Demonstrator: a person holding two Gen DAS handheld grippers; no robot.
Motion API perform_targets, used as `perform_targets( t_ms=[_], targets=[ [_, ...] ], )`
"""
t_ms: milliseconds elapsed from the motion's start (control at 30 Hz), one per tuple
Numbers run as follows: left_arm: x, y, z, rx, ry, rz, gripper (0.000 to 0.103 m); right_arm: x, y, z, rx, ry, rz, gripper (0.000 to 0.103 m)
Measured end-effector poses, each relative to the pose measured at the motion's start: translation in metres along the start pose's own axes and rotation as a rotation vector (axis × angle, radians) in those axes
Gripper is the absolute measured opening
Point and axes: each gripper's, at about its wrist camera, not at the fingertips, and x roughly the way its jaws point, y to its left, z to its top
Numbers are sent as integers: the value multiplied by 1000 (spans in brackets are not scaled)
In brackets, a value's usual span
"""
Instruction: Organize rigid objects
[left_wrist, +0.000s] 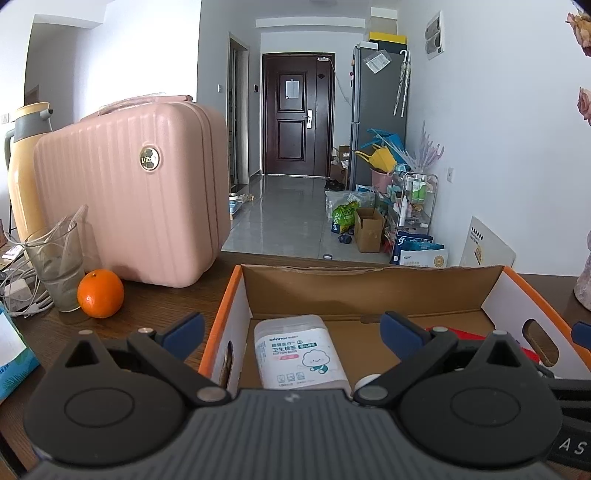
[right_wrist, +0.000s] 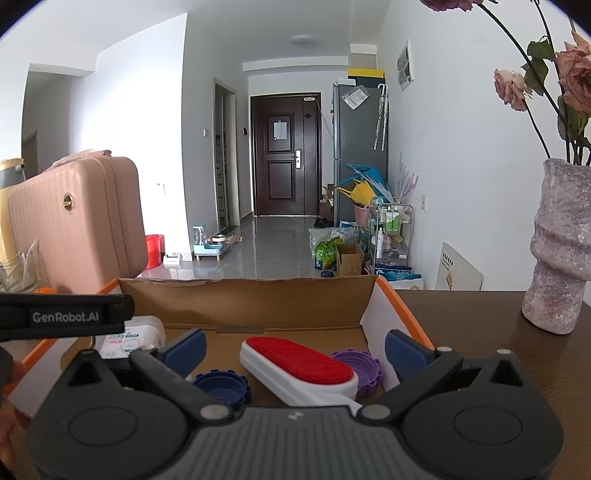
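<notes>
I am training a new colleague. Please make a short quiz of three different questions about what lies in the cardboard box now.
1. True or false: the cotton swab pack lies inside the cardboard box.
2. Which colour is the lint brush pad: A green, B red, C yellow?
3. Fill in: the orange sits ___ the box.

Key: 1 true; 2 B; 3 outside.

Both grippers: black linkages, silver rivets, blue pads (left_wrist: 184, 329), ribbed grey bodies.
</notes>
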Motion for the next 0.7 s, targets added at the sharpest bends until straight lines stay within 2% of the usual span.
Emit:
perform_targets(
  t_ms=[267, 700],
  targets=[
    [-3, -1, 0, -3, -3, -7, 103, -2, -1, -1, 4, -8, -1, 103],
    [-29, -4, 2, 14, -62, -23, 103, -19, -4, -2, 19, -22, 7, 103]
  ],
)
